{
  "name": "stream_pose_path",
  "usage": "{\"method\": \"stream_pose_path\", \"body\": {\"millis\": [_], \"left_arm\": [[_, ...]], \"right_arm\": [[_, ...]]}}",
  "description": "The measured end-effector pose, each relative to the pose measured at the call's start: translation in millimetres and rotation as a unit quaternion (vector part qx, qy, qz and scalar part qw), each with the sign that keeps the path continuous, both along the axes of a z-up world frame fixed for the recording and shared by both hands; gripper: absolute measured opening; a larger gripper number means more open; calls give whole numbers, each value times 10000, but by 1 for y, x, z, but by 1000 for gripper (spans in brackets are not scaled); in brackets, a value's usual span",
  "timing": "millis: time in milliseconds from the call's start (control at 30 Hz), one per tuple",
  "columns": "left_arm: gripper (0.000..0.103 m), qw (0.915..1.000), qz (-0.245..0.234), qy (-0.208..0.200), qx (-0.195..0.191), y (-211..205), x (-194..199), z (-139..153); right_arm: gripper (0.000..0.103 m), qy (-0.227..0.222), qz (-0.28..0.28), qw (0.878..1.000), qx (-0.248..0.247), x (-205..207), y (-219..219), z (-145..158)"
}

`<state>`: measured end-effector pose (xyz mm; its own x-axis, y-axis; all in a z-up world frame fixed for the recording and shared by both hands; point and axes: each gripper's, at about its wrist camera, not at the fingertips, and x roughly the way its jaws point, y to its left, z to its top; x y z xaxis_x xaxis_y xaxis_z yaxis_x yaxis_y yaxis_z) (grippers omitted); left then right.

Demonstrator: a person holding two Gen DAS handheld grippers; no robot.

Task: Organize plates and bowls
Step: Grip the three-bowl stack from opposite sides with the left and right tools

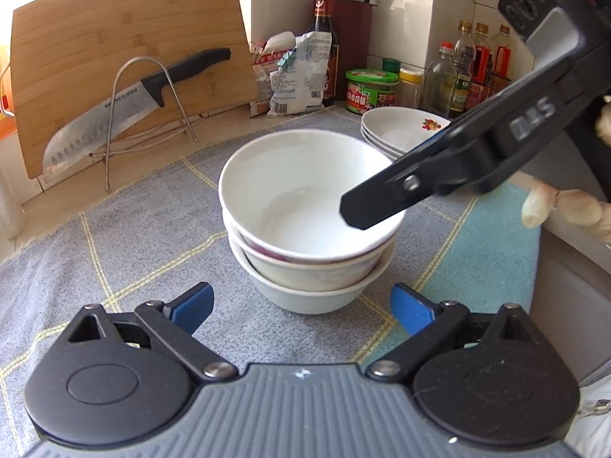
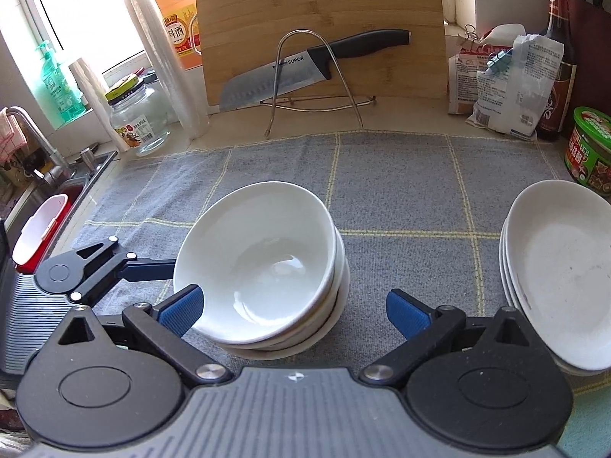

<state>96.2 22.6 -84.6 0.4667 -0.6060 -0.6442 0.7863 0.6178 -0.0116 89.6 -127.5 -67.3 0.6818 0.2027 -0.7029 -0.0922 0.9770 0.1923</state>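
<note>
Three white bowls (image 1: 305,206) sit nested in a stack on the grey checked cloth (image 1: 133,236). The stack also shows in the right wrist view (image 2: 263,263). A stack of white plates (image 1: 401,129) lies behind it to the right, and at the right edge of the right wrist view (image 2: 561,278). My left gripper (image 1: 301,311) is open and empty just in front of the bowl stack. My right gripper (image 2: 294,311) is open and empty, its fingers on either side of the bowl stack's near rim. One right finger (image 1: 382,200) reaches over the top bowl.
A bamboo cutting board (image 2: 320,26) with a knife (image 2: 305,65) on a wire rack stands at the back. Bottles and jars (image 1: 469,65) line the right wall. A glass jar (image 2: 139,118) and a sink (image 2: 46,191) are at the left.
</note>
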Motion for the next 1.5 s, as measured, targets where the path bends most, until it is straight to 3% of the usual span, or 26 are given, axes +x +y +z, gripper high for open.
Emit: {"method": "stream_pose_path", "body": {"millis": [300, 467, 800, 1067, 1500], "left_arm": [[99, 9997, 38, 122, 220, -5, 12, -23], [99, 9987, 193, 171, 434, -13, 14, -28], [103, 9972, 458, 204, 553, -20, 15, -30], [103, 9959, 713, 191, 527, -19, 10, -30], [103, 9981, -270, 114, 539, -20, 27, -30]], "right_arm": [[103, 30, 702, 9974, -174, -14, -2, 2], [103, 198, 1071, 9914, -727, -9, -12, -14], [103, 290, 1893, 9696, -1525, 22, -32, -61], [103, 163, 2411, 9564, -1642, 26, -32, -64], [103, -105, 2364, 9592, -1550, 17, -39, -68]]}}
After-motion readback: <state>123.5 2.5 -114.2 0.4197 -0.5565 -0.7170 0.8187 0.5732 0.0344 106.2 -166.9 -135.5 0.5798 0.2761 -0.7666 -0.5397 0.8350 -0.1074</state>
